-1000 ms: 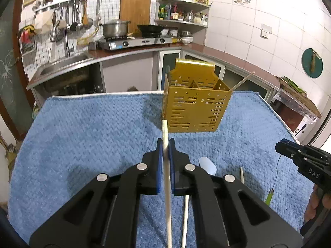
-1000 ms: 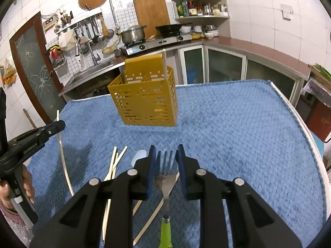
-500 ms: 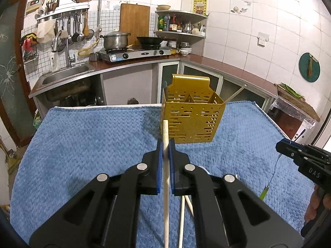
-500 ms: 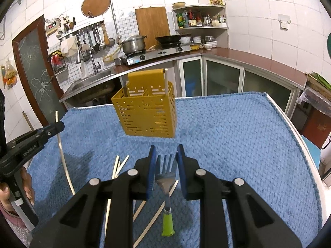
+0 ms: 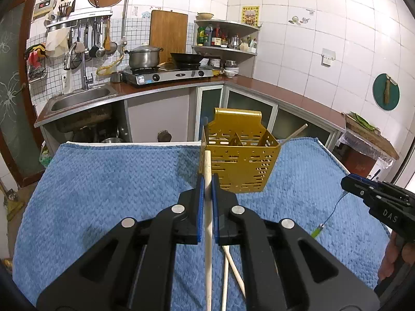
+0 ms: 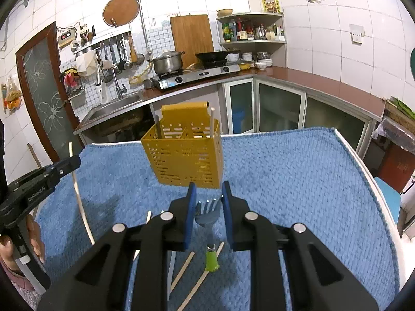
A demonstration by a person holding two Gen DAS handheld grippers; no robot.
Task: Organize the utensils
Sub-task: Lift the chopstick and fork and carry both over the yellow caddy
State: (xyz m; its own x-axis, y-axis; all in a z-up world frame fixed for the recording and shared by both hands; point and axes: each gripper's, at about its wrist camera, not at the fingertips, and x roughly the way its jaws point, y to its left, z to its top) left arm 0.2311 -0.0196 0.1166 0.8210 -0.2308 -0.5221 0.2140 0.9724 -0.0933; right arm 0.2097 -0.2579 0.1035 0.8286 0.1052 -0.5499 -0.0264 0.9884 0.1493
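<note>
The yellow caddy is holding one chopstick; my left tongs are clenching another chopstick, my right tongs gripping the fork, both angling downward.

Bright room light is shining evenly, pictures are looking sharp, and round dark edges are bending everything.

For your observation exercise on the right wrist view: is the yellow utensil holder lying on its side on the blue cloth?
No. The yellow utensil holder stands upright on the blue cloth, its open top facing up with a chopstick sticking out.
</note>
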